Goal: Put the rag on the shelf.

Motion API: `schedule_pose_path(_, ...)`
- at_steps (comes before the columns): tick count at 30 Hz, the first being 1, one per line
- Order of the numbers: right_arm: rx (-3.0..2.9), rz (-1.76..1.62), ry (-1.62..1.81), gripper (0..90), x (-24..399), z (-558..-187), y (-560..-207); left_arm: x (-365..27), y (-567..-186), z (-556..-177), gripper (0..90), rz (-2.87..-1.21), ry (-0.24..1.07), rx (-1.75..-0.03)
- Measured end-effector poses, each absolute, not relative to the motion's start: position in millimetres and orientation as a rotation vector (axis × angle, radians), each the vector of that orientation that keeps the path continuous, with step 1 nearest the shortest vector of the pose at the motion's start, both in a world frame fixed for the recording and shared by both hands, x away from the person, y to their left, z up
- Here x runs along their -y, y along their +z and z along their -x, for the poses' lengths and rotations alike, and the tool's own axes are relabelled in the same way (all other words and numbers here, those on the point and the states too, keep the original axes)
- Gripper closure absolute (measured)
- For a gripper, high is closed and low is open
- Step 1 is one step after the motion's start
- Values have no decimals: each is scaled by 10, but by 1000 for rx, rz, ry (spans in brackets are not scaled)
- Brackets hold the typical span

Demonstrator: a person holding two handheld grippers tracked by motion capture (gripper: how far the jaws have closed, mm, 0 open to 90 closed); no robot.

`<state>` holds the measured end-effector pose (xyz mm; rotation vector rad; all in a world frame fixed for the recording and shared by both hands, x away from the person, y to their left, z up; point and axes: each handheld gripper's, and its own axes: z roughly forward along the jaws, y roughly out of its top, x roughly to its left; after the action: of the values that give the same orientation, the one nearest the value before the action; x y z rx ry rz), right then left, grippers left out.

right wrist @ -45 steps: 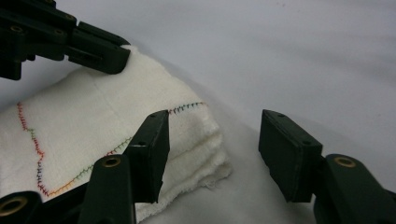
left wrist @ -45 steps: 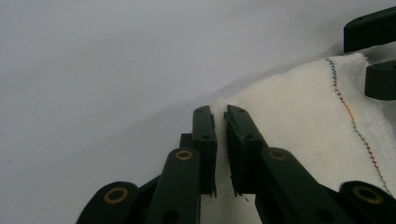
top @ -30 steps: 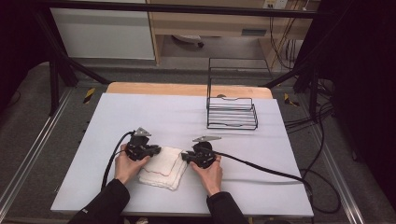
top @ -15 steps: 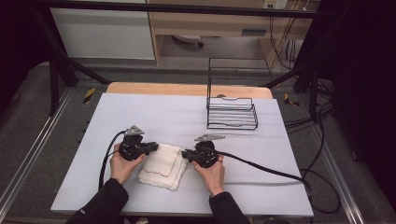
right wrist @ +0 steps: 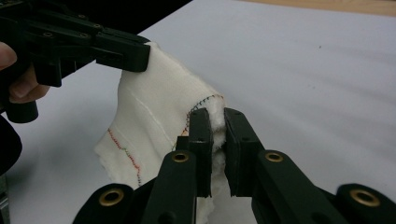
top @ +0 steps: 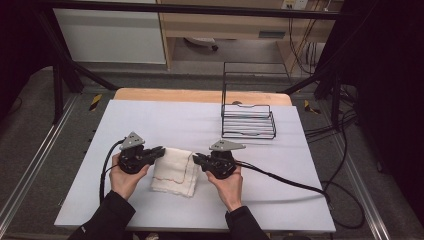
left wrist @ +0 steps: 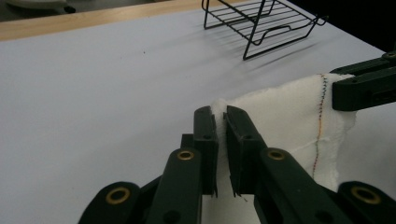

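A white cloth [top: 175,171] with red and dark stitched lines lies on the white table [top: 180,120], its far edge lifted between the two grippers. My left gripper [top: 161,150] is shut on the cloth's far left corner [left wrist: 221,106]. My right gripper [top: 196,159] is shut on the far right corner [right wrist: 214,112]. In the left gripper view the cloth [left wrist: 289,121] stretches to the right gripper's jaw at the right. The right gripper view shows the cloth [right wrist: 154,116] hanging from the left gripper at upper left.
A black wire rack [top: 248,118] stands on the table at the back right, also seen in the left gripper view [left wrist: 266,23]. Cables trail from both grippers, the right one [top: 290,182] across the table's right side. A wooden strip [top: 200,95] runs along the far edge.
Both grippers have shifted a little apart and toward the far side, lifting the cloth's far edge. The cloth looks more spread than a second ago.
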<state>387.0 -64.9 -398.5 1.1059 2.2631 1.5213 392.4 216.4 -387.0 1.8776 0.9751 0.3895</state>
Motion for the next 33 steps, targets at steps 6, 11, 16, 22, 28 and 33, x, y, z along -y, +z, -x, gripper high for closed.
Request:
schedule_pose_path(6, -2226, -1050, 1539, 825, 673, -3841, -3858, -2165, -3737, -3849, 828, -1831, 418, -947)
schedule_pose_path(11, -2195, -1004, 1556, 826, 703, -3825, -3734, -2159, -3650, -3791, 829, -1791, 439, -926)
schedule_pose_path(16, -2175, -962, 1554, 827, 731, -3809, -3649, -2131, -3599, -3750, 829, -1770, 459, -915)
schedule_pose_path(22, -2159, -924, 1559, 828, 768, -3780, -3551, -2111, -3538, -3710, 829, -1741, 468, -897)
schedule_pose_path(28, -2139, -900, 1557, 830, 812, -3764, -3457, -2075, -3473, -3684, 829, -1723, 475, -880)
schedule_pose_path(33, -2115, -875, 1557, 831, 865, -3749, -3332, -2031, -3395, -3674, 830, -1709, 488, -861)
